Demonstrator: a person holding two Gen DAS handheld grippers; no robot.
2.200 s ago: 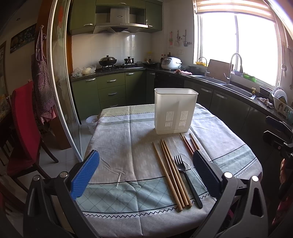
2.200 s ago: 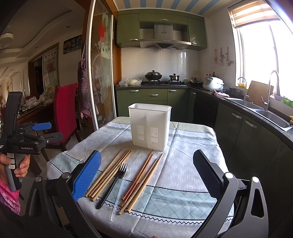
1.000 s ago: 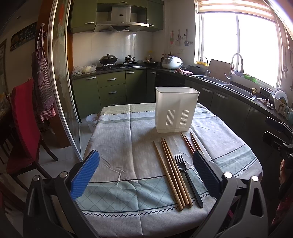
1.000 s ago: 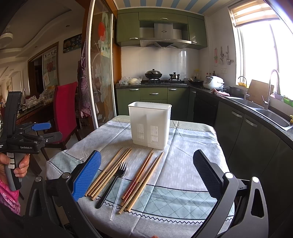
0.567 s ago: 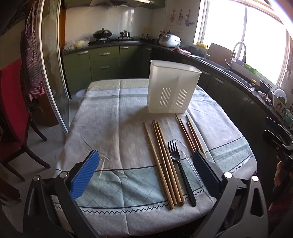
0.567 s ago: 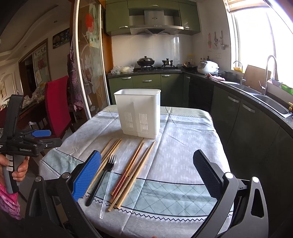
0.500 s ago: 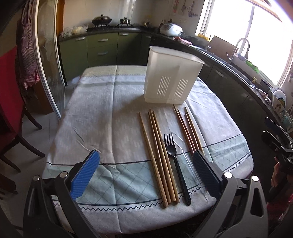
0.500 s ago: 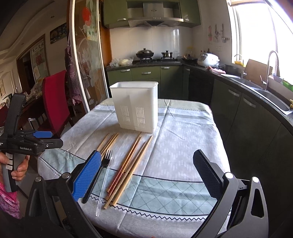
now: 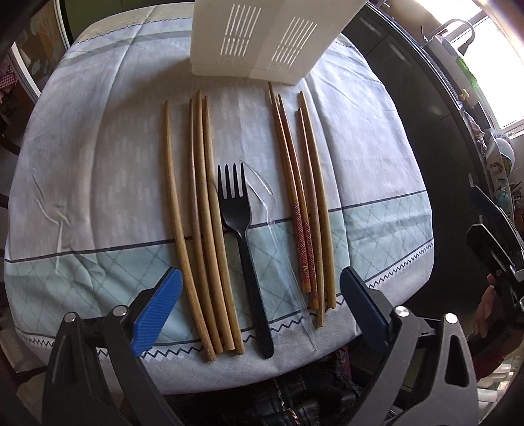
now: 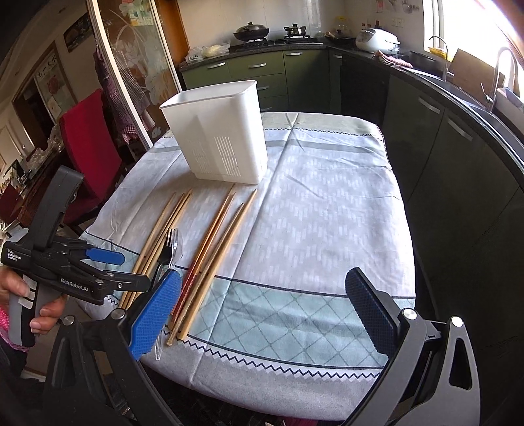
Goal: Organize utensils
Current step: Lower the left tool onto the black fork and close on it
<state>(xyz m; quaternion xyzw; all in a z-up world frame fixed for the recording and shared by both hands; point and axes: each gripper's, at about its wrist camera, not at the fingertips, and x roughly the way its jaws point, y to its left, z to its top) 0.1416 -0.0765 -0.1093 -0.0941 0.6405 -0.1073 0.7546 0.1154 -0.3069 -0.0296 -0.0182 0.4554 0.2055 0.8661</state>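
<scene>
The tablecloth (image 9: 98, 147) is showing pale grey, with a light green band of crossed lines and a dark zigzag edge. The fork (image 9: 240, 229) is looking black, the box (image 10: 219, 131) white, the chopsticks (image 9: 199, 213) tan, and two chopsticks (image 9: 303, 242) are showing red patterned ends.

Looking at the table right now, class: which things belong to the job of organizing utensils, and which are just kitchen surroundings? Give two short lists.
Belongs to the job:
- white utensil holder
- plain wooden chopsticks
- patterned chopsticks
- black fork
- clear plastic utensil

Just surroundings:
- red chair
- rice cooker
- wok on the stove
- sink tap
</scene>
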